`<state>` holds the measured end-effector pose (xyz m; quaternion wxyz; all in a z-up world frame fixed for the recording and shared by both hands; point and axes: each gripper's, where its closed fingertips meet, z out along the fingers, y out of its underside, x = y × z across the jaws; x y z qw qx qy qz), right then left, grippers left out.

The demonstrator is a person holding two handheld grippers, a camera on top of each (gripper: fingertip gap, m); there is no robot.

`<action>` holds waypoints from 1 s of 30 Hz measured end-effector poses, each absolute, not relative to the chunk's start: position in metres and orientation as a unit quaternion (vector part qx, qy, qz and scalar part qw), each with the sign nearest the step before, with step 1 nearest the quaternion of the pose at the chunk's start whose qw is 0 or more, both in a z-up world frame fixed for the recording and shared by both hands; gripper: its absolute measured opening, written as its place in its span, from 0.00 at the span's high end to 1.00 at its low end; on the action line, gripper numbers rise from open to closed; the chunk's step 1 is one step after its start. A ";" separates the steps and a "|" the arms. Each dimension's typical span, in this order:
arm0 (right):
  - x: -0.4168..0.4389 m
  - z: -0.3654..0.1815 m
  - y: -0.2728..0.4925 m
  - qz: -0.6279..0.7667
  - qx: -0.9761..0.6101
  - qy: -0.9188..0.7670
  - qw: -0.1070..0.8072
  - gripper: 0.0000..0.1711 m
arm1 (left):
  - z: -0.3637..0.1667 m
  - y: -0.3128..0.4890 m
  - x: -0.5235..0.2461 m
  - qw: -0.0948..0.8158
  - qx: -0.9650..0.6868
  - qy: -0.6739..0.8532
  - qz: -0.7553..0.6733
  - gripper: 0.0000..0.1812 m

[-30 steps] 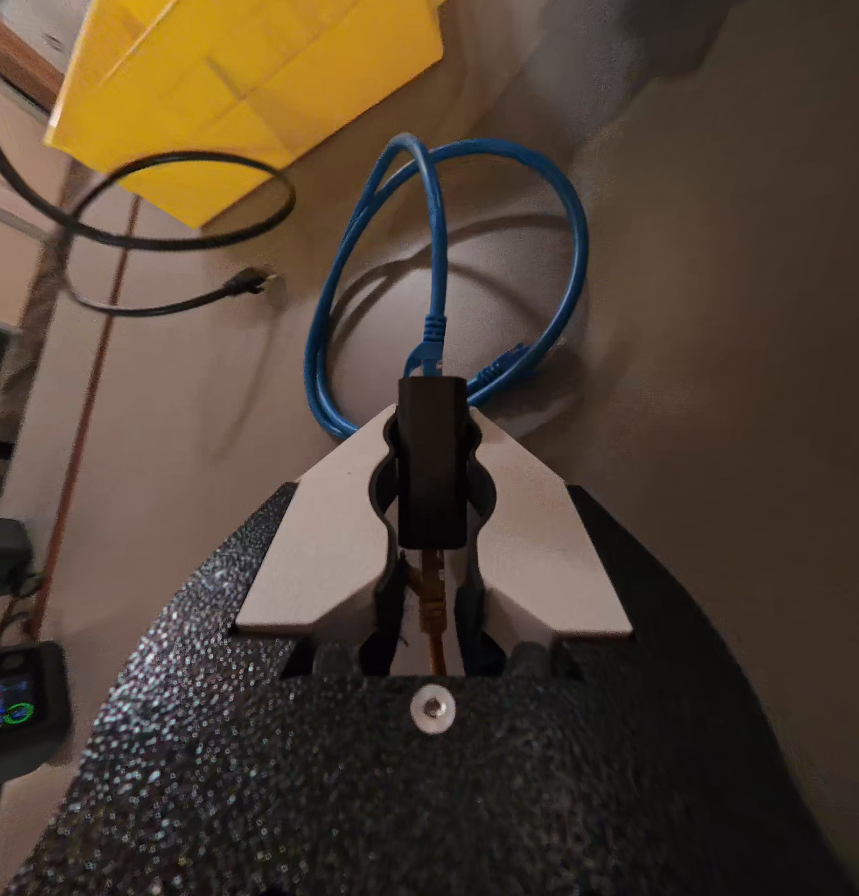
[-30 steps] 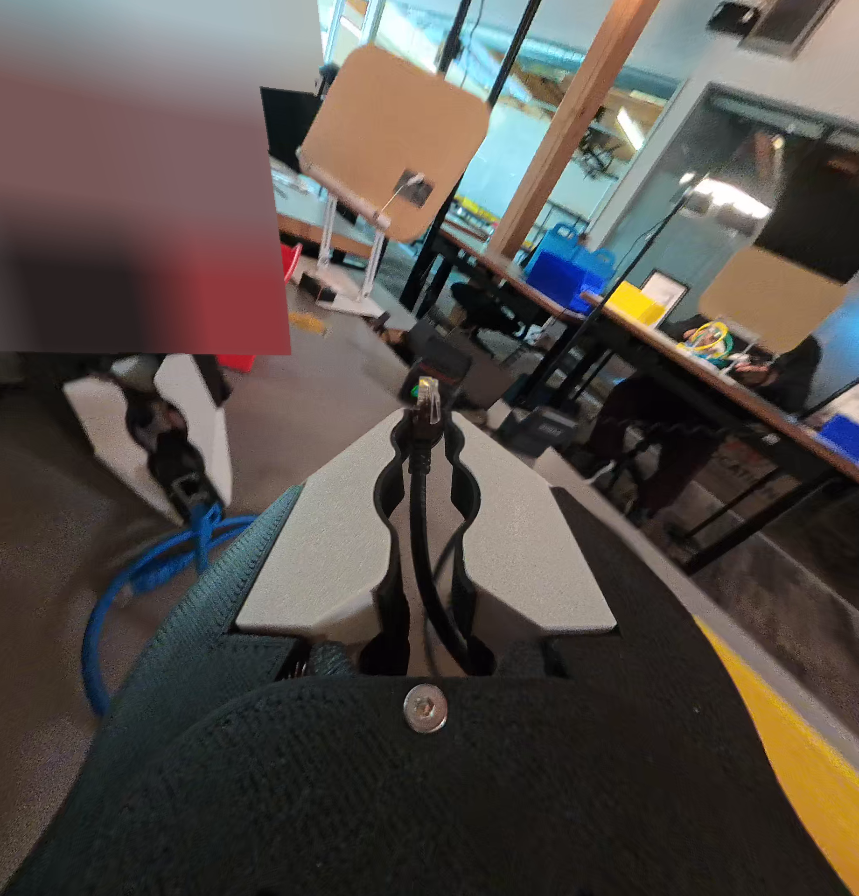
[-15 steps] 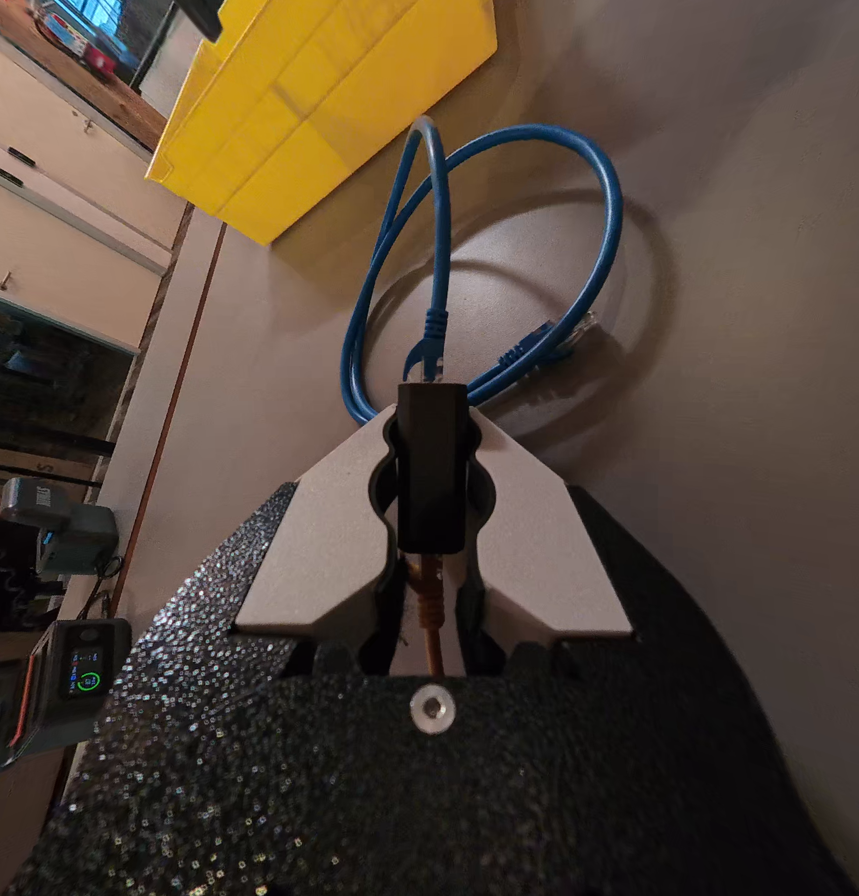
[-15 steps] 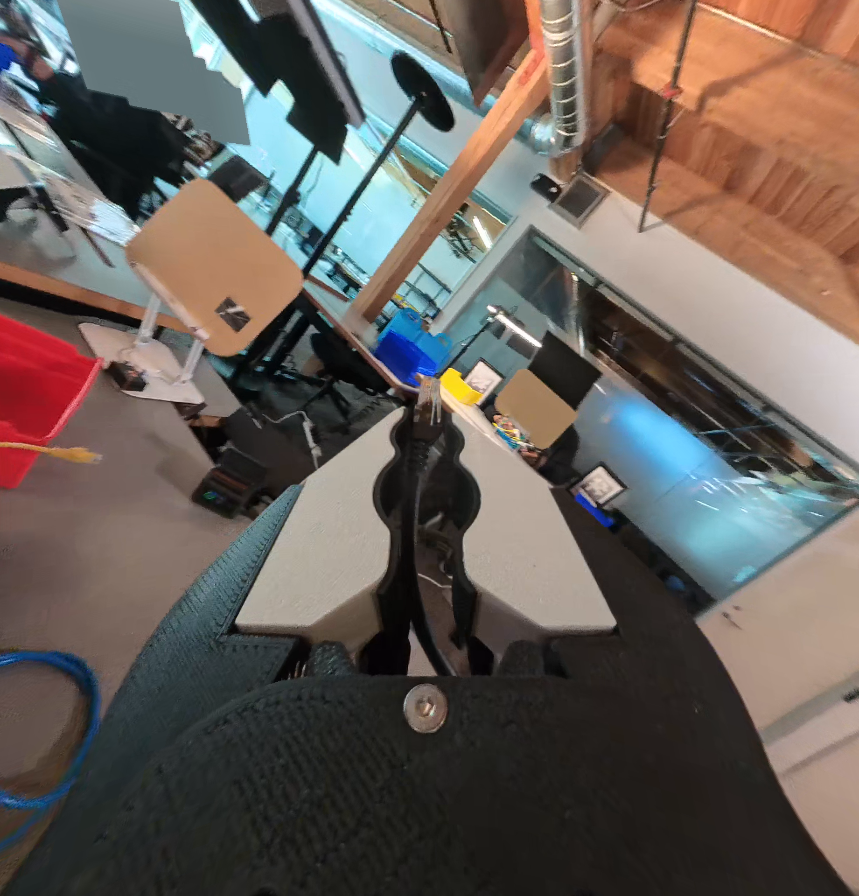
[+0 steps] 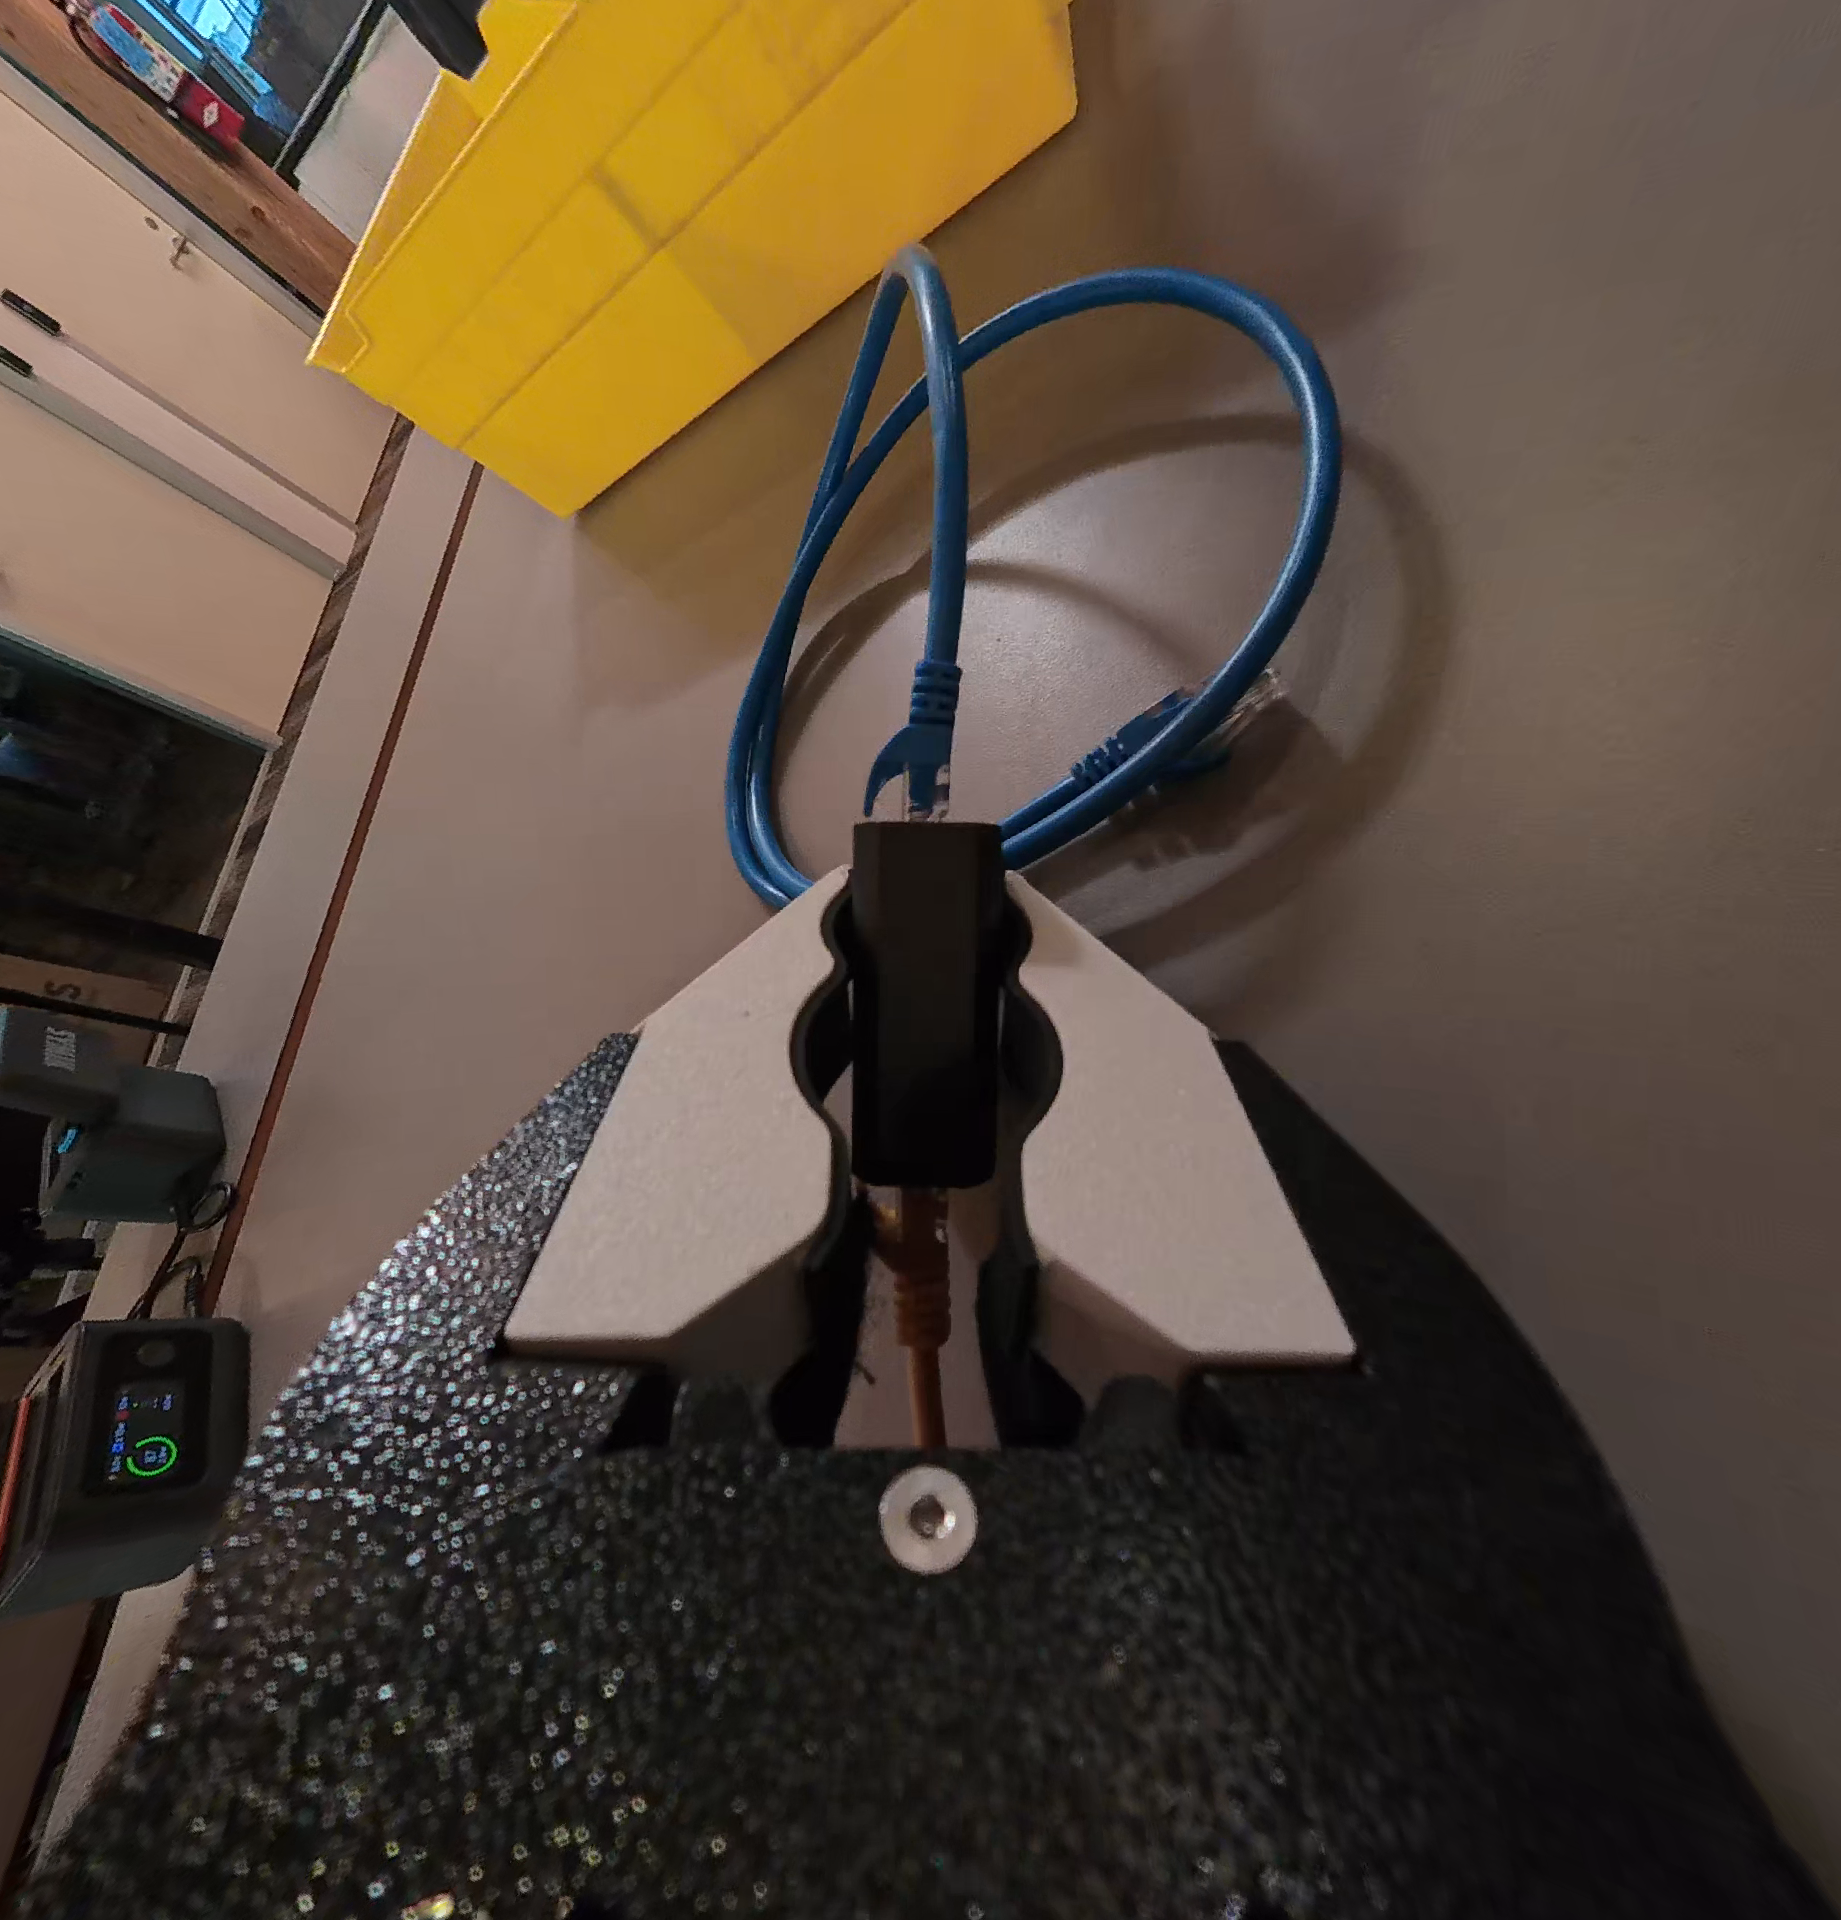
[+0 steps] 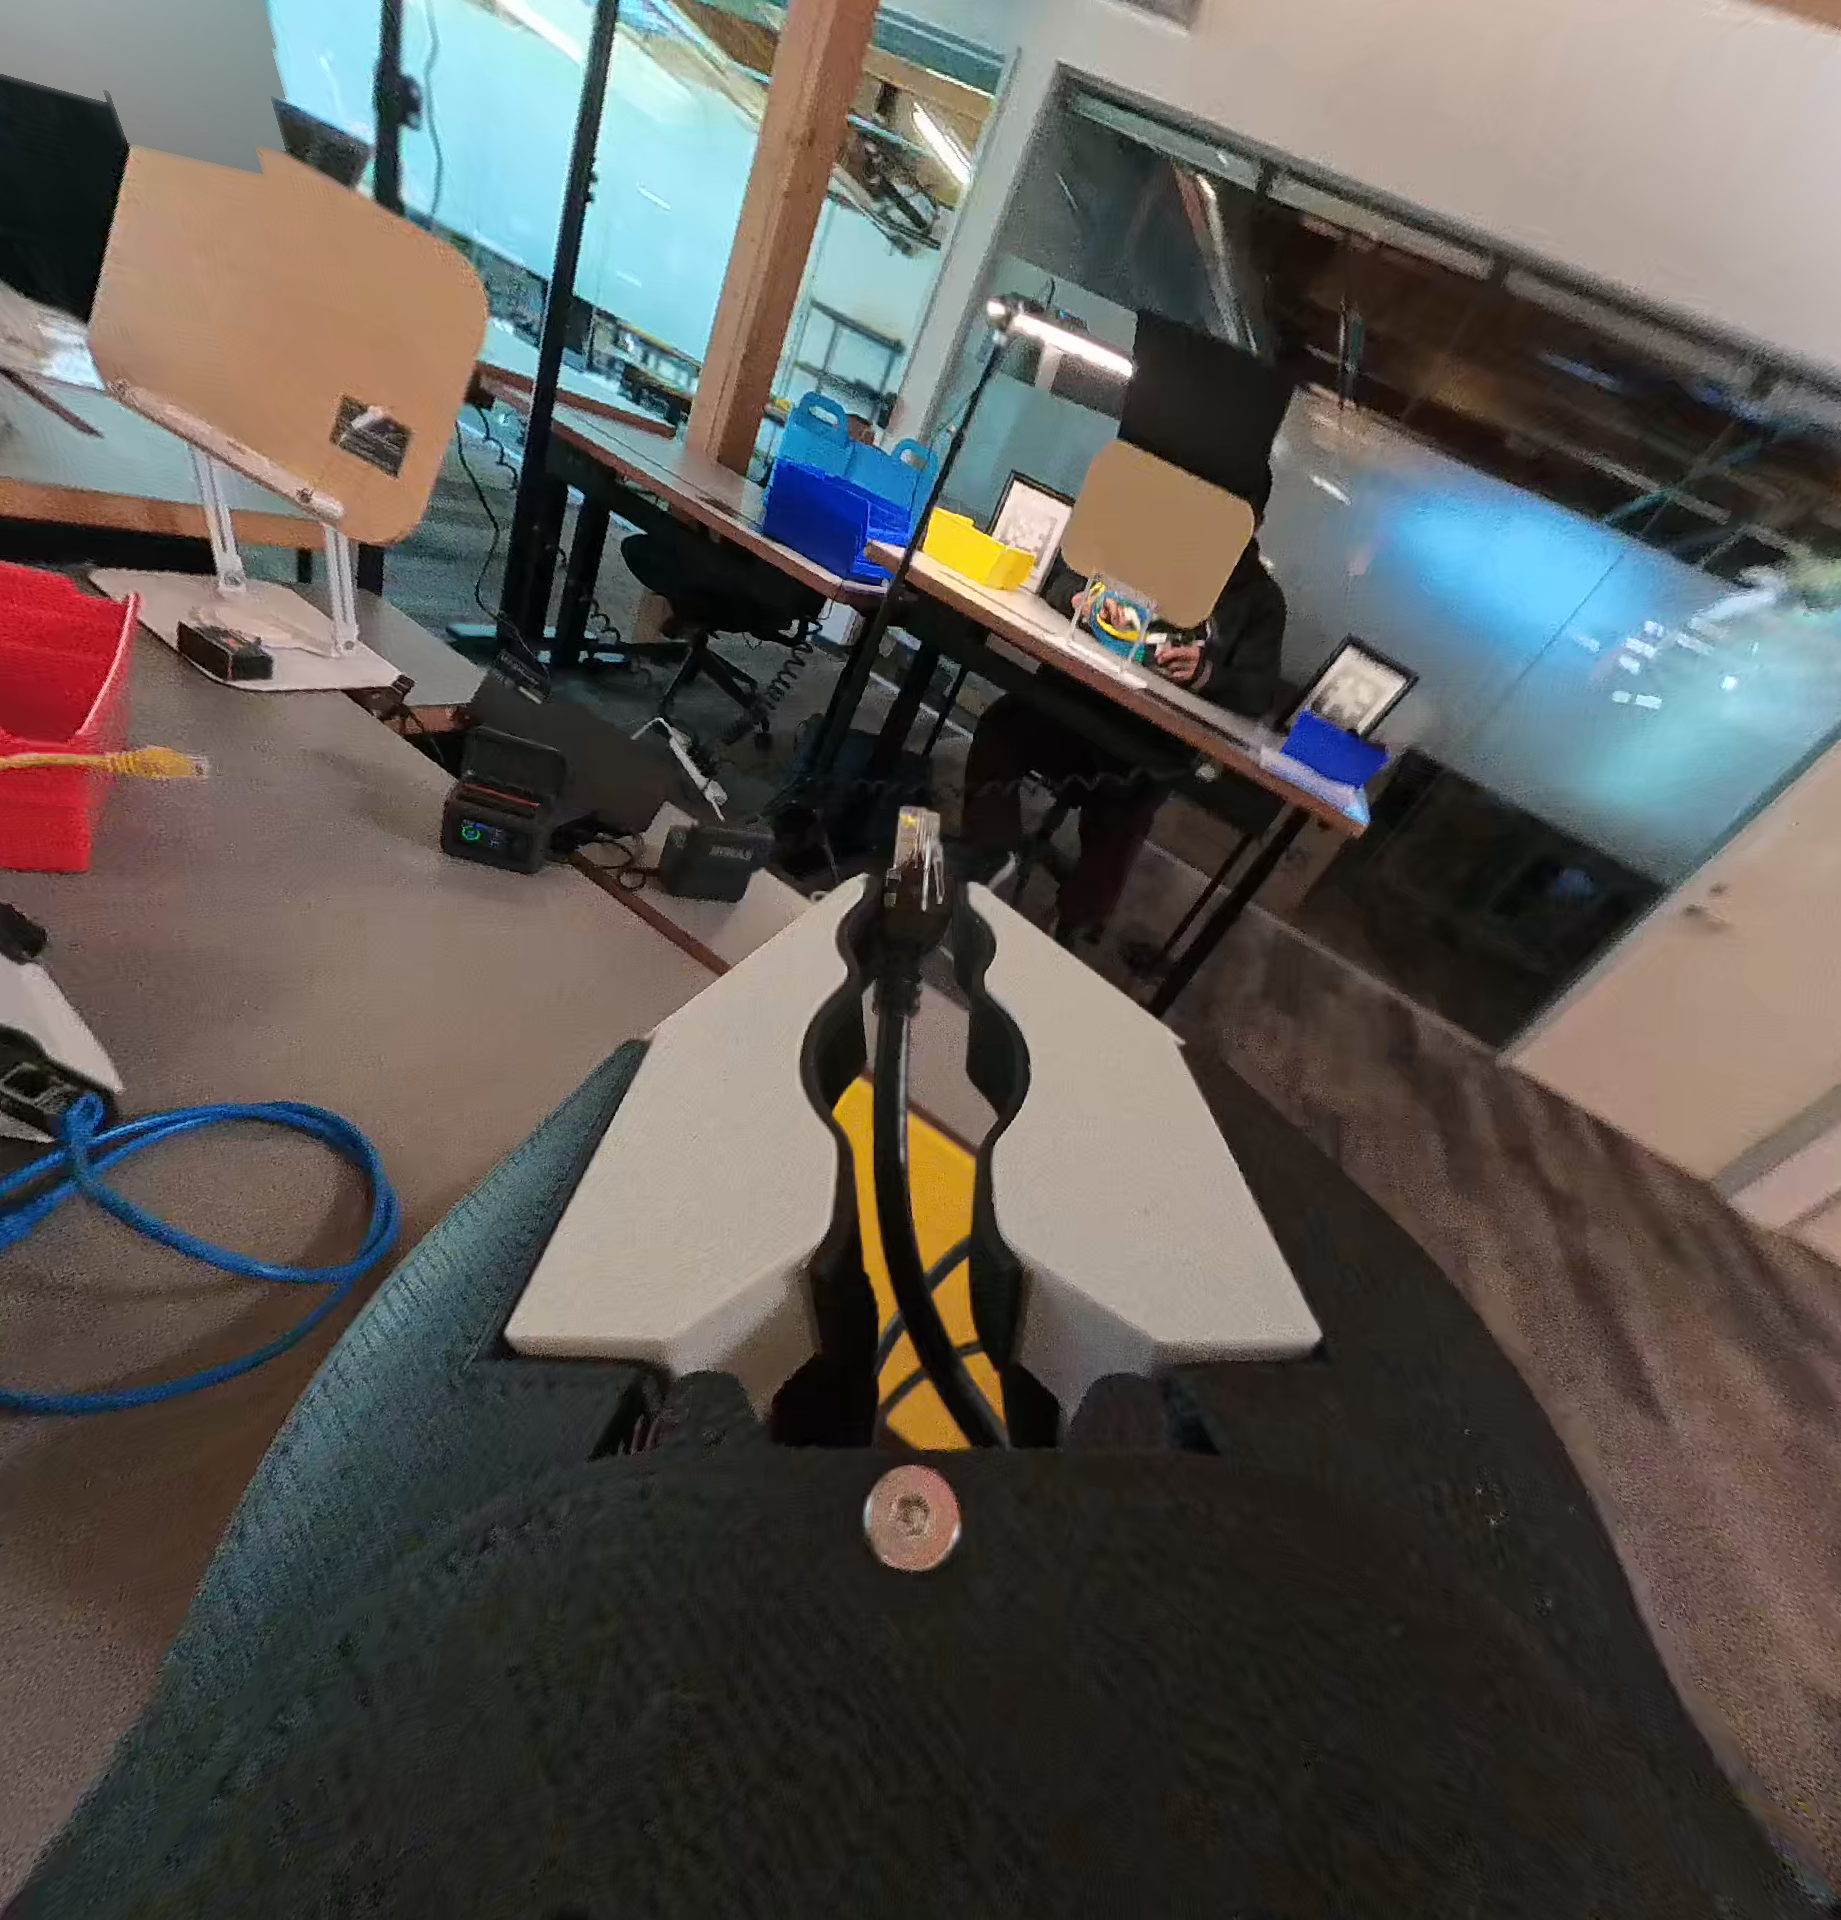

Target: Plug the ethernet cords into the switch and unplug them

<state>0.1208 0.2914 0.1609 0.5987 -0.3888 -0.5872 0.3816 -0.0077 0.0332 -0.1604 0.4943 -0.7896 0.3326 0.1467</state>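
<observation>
— Left tool (image 5: pixel 926 914)?
— Clamped on the small black switch (image 5: pixel 924 997). Blue ethernet cord (image 5: pixel 1300 488) plugged into its far end, looped on the grey desk (image 5: pixel 1622 727), loose plug lying beside the loop. Orange cord (image 5: pixel 921 1320) plugged into the near end, between the fingers. Yellow bin (image 5: pixel 687 239) toward the desk's far edge.
— Right tool (image 6: pixel 914 914)?
— Pinched shut on the black ethernet cord (image 6: pixel 895 1091), clear plug (image 6: pixel 918 852) sticking out past the tips, held above the desk's edge. Red bin (image 6: pixel 33 727) at far left.
</observation>
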 end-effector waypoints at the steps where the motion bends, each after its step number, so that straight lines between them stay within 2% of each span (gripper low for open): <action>1: 0.124 0.151 0.296 0.390 -0.400 -0.581 0.593 0.93 | -0.161 0.033 -0.008 0.495 -0.790 0.331 0.145 0.88; 5: 0.131 0.104 0.309 0.420 -0.443 -0.567 0.553 0.93 | -0.160 0.033 -0.008 0.497 -0.790 0.330 0.142 0.88; 9: 0.127 0.034 0.319 0.412 -0.505 -0.587 0.480 0.93 | -0.160 0.033 -0.008 0.497 -0.790 0.330 0.141 0.88; 17: 0.124 -0.114 0.310 0.243 -0.572 -0.718 0.313 0.93 | -0.160 0.033 -0.008 0.497 -0.791 0.329 0.140 0.88; 18: 0.125 -0.124 0.305 0.230 -0.571 -0.732 0.291 0.89 | -0.160 0.033 -0.008 0.497 -0.791 0.329 0.139 0.88; 19: 0.125 -0.129 0.300 0.223 -0.569 -0.742 0.276 0.80 | -0.160 0.033 -0.008 0.497 -0.791 0.329 0.139 0.88; 21: 0.123 -0.125 0.292 0.224 -0.563 -0.751 0.262 0.69 | -0.161 0.033 -0.008 0.497 -0.791 0.328 0.139 0.87; 25: 0.119 -0.073 0.298 0.225 -0.559 -0.725 0.333 0.58 | -0.160 0.033 -0.007 0.498 -0.792 0.327 0.137 0.88; 27: 0.127 -0.051 0.318 0.141 -0.564 -0.713 0.392 0.49 | -0.160 0.033 -0.007 0.498 -0.792 0.327 0.135 0.88; 30: 0.138 -0.030 0.324 0.027 -0.542 -0.715 0.440 0.48 | -0.160 0.033 -0.007 0.499 -0.793 0.325 0.132 0.88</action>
